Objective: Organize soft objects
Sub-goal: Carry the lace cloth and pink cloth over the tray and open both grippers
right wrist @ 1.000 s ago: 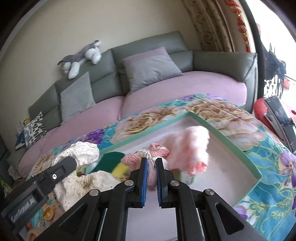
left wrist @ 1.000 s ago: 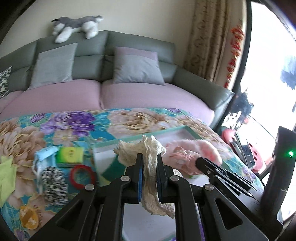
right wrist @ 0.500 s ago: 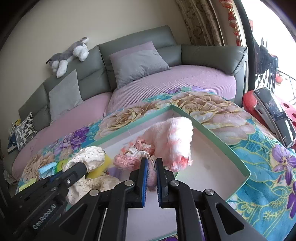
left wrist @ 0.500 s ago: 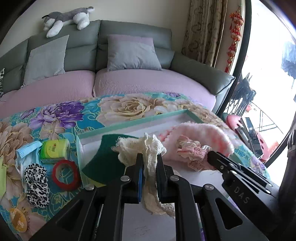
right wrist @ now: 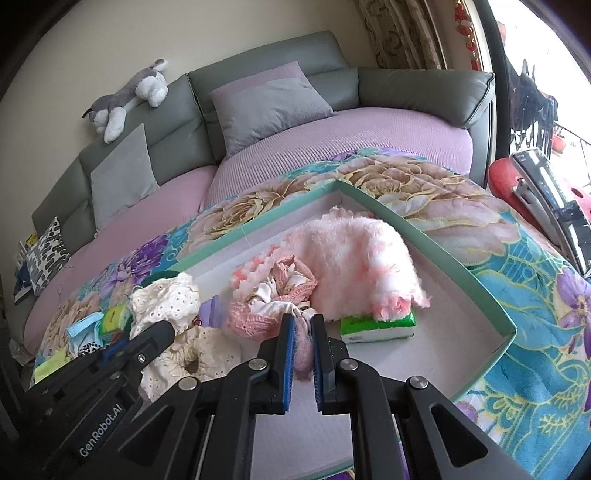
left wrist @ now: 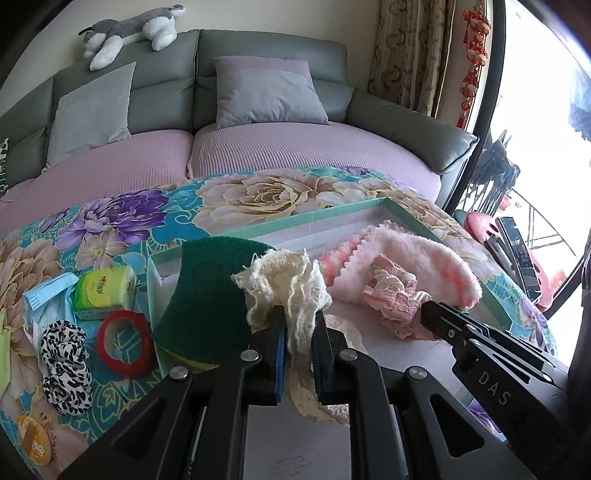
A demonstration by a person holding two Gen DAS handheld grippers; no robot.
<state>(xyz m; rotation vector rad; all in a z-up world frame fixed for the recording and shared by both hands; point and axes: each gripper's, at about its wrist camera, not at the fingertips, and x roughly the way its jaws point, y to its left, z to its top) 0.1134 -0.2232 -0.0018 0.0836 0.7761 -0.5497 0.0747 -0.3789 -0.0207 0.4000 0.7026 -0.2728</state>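
My left gripper (left wrist: 298,325) is shut on a cream lace cloth (left wrist: 288,280), which bunches above the fingers and hangs down below them over the green-rimmed box (left wrist: 306,218). My right gripper (right wrist: 303,334) is shut on a pink knitted cloth (right wrist: 255,319) low inside the same box. A fluffy pink towel (right wrist: 354,258) lies in the box on a green tissue pack (right wrist: 376,326). A dark green scouring sponge (left wrist: 210,295) leans at the box's left end. The lace cloth (right wrist: 166,306) and the left gripper show at the left of the right wrist view.
On the floral tablecloth (left wrist: 110,229) left of the box lie a green tissue pack (left wrist: 105,291), a red tape ring (left wrist: 125,341), a leopard scrunchie (left wrist: 64,365) and a blue face mask (left wrist: 40,299). Behind stands a sofa (left wrist: 258,166) with cushions and a plush dog (left wrist: 129,31).
Both grippers have sunk toward the box with their cloths still held. The pink cloth and the lace now hang lower, close over the box floor.
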